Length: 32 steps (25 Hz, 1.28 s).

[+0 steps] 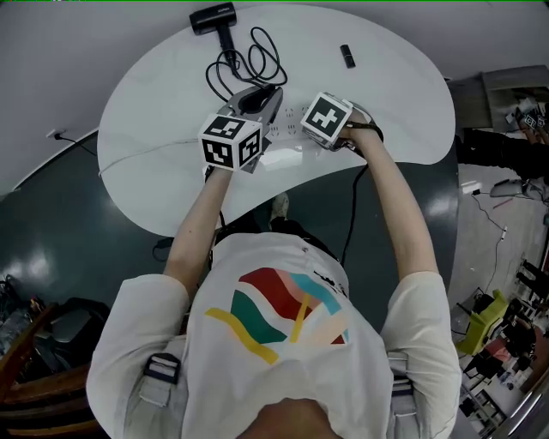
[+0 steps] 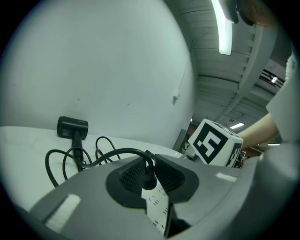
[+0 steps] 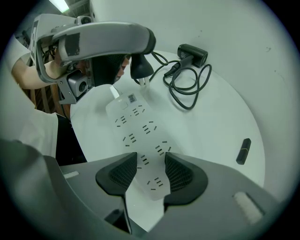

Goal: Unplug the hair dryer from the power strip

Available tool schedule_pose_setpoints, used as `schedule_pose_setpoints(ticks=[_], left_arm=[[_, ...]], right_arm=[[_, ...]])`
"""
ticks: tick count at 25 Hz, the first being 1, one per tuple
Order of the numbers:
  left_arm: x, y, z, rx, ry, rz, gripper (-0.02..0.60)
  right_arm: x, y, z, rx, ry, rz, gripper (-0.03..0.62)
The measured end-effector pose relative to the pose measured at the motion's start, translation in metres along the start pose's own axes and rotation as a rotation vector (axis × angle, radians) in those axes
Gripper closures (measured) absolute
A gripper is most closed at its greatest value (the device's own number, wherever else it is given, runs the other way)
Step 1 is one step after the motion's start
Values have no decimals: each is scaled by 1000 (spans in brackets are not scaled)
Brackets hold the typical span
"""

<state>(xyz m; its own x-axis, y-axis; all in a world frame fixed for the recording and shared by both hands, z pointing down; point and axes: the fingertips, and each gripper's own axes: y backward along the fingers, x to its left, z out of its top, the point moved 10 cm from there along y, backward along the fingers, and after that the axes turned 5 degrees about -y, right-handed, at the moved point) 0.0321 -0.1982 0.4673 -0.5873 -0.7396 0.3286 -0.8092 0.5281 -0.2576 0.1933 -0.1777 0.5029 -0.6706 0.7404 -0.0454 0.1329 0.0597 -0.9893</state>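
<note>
My left gripper [image 2: 151, 171] is shut on the black plug [image 2: 149, 178] of the hair dryer's cable [image 2: 61, 159]. In the right gripper view the plug [image 3: 140, 68] hangs just above the far end of the white power strip [image 3: 136, 126], its prongs bare and out of the sockets. My right gripper [image 3: 152, 171] points down, jaws closed against both sides of the strip's near end. The black hair dryer [image 1: 214, 17] lies at the table's far edge with its cable [image 1: 257, 56] coiled beside it. Both grippers [image 1: 257, 99] [image 1: 330, 129] meet over the strip [image 1: 290, 120].
A small black stick-shaped object [image 1: 346, 56] lies on the white round table [image 1: 154, 103] at the far right, also in the right gripper view [image 3: 243, 151]. Another cable [image 1: 352, 206] hangs off the table's near edge. Dark floor surrounds the table.
</note>
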Motion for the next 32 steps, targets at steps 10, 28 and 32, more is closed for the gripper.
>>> schedule_pose_setpoints(ticks=[10, 28, 32], left_arm=[[3, -31, -15, 69, -14, 29, 531], [1, -82, -22, 166, -87, 80, 458], [-6, -85, -22, 291, -145, 93, 405]], right_arm=[[1, 4, -2, -14, -11, 6, 391], [3, 4, -9, -61, -41, 40, 398], [1, 5, -11, -82, -55, 46, 402]])
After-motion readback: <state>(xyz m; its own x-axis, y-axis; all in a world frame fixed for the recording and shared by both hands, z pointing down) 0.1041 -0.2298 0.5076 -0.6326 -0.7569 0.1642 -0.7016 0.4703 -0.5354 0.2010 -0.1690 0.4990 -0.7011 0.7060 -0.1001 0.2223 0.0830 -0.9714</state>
